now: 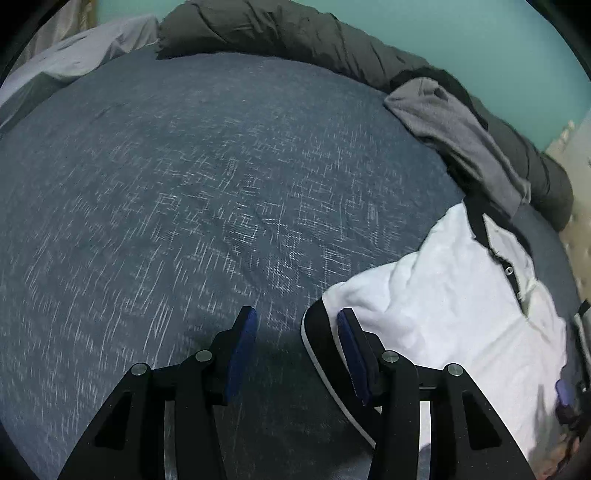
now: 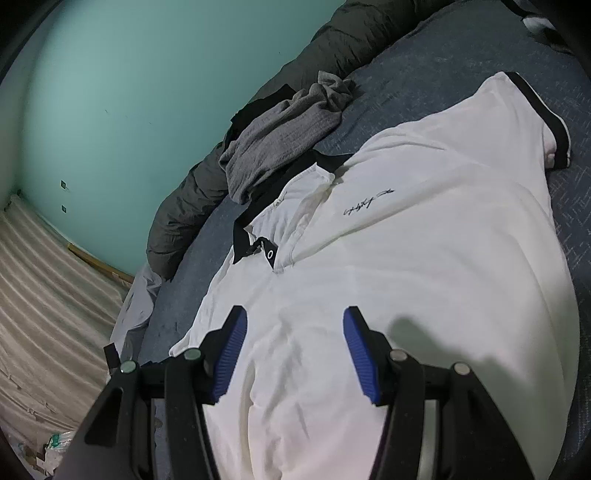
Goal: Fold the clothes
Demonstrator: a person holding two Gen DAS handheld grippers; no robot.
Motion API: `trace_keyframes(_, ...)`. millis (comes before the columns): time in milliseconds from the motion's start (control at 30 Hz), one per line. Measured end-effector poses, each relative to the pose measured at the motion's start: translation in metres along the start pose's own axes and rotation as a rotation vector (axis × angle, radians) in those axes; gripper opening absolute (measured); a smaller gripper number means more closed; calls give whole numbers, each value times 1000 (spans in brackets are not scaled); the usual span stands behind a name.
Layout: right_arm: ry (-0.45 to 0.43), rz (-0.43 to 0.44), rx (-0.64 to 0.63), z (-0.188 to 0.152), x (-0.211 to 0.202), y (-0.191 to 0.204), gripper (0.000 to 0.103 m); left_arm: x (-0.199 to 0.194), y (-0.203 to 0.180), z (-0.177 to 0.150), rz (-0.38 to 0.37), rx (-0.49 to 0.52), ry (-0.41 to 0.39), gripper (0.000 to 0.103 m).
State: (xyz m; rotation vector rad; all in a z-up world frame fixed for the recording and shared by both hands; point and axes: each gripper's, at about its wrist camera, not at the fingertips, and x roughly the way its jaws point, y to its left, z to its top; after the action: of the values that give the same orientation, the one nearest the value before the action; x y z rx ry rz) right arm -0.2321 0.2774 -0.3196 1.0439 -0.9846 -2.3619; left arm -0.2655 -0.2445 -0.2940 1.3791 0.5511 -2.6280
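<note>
Both spread wide, gripping nothing: left gripper point(image 1: 295, 321) hovering near shirt point(image 1: 436, 295) sleeve, right gripper point(image 2: 293, 321) hovering over shirt point(image 2: 406, 258) on bed point(image 1: 184, 184).

Bed cover point(image 1: 207, 177): dark blue-grey, flecked with fine white crosshatch strokes. Polo shirt point(image 2: 424, 266): white; black collar and sleeve band, small black script on chest. Crumpled garment point(image 2: 280, 140): mid-grey, fine grid texture. Rolled duvet point(image 1: 288, 33): dark olive-grey. Wall point(image 2: 129, 92): plain teal-green. Gripper pads point(image 2: 229, 354): blue, on black fingers.
</note>
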Motion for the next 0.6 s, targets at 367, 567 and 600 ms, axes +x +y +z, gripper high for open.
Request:
trace_keyframes(367, 3, -4, 0, -1, 1, -1, 55, 17, -13, 12, -36, 66, 13, 19)
trace_keyframes(567, 1, 1, 6, -1, 1, -1, 55, -8, -17, 18, -1, 88, -41, 8)
trace_keyframes(600, 0, 2, 7, -1, 1, -1, 55, -12, -15, 20, 9, 78, -44, 7)
